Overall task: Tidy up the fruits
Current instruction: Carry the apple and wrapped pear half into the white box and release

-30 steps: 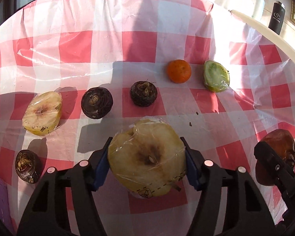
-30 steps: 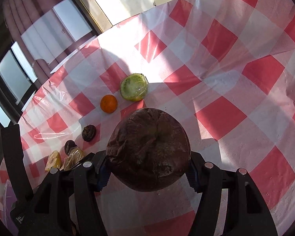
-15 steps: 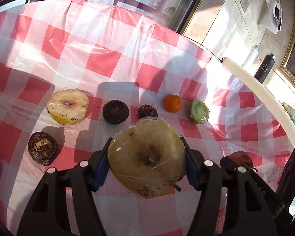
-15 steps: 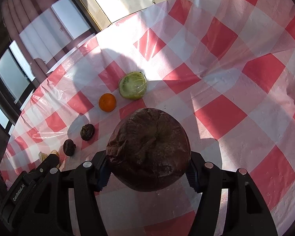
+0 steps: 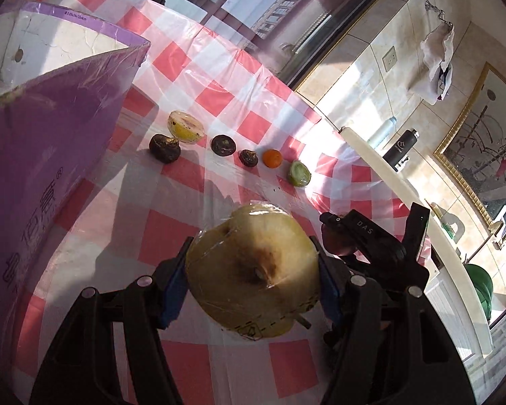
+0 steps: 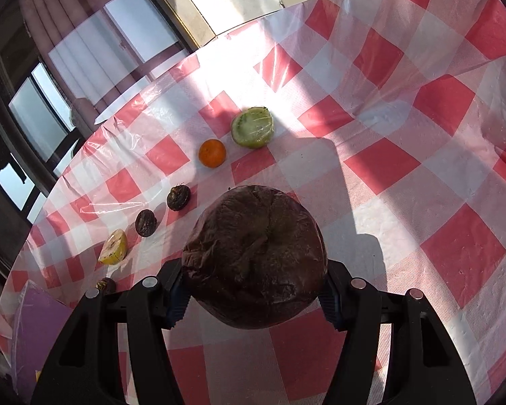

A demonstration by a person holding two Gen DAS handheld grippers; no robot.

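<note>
Left wrist view is showing the left tool clamping a wrapped yellowish cut fruit half, cut face toward the lens, pads pressing both sides, held above the bench. Only this view is catching the purple box filling the left of the frame in full, its open top at upper left. It is also showing the right tool's black body at centre right, with a bit of its dark fruit peeking out. Room bits seen only here: a black bottle and a pale bottle beside it on a white ledge, a cloth hanging on a tiled wall at upper right, a gold-framed picture at right.

Right wrist view is showing the right tool gripping a dark brown wrinkled fruit, pads tight on both flanks, held over the bench. The box is appearing here only as a purple corner at lower left. The left tool is not appearing in this view.

Both views are showing a diagonal row on the red-and-white checked plastic cloth: wrapped green half, small orange, two dark round fruits, yellow cut half, one more dark fruit near the box. Sun is hitting the cloth hard, throwing shadows. Windows and pinkish curtains are filling the upper left in the right wrist view.
</note>
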